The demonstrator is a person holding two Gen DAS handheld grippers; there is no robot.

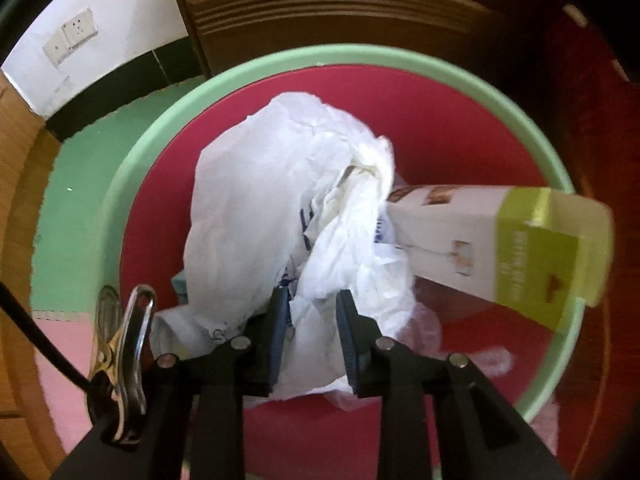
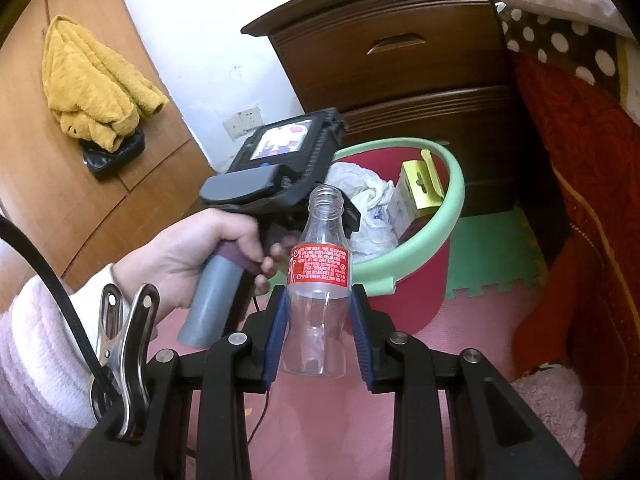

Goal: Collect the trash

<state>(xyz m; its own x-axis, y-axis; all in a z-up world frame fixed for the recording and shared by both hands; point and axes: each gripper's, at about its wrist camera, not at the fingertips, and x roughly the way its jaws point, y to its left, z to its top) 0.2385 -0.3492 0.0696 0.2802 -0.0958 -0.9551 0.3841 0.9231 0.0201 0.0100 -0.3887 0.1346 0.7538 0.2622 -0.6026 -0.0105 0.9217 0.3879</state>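
Note:
A red bin with a green rim (image 1: 132, 184) fills the left wrist view from above. Inside lie a crumpled white plastic bag (image 1: 260, 184) and a white-and-green carton (image 1: 500, 240) that leans on the right rim. My left gripper (image 1: 314, 312) points down into the bin; its jaws stand a little apart with a fold of the bag loose between them. In the right wrist view, my right gripper (image 2: 318, 296) is shut on an empty clear bottle with a red label (image 2: 320, 264), held upright in front of the bin (image 2: 452, 208). A hand (image 2: 208, 248) holds the left gripper's handle over the bin.
A dark wooden nightstand (image 2: 400, 60) stands right behind the bin, and a bed with a red blanket (image 2: 580, 180) is on its right. Pink and green foam mats (image 2: 496, 256) cover the floor. A yellow cloth (image 2: 92, 80) hangs on the wooden cabinet at left.

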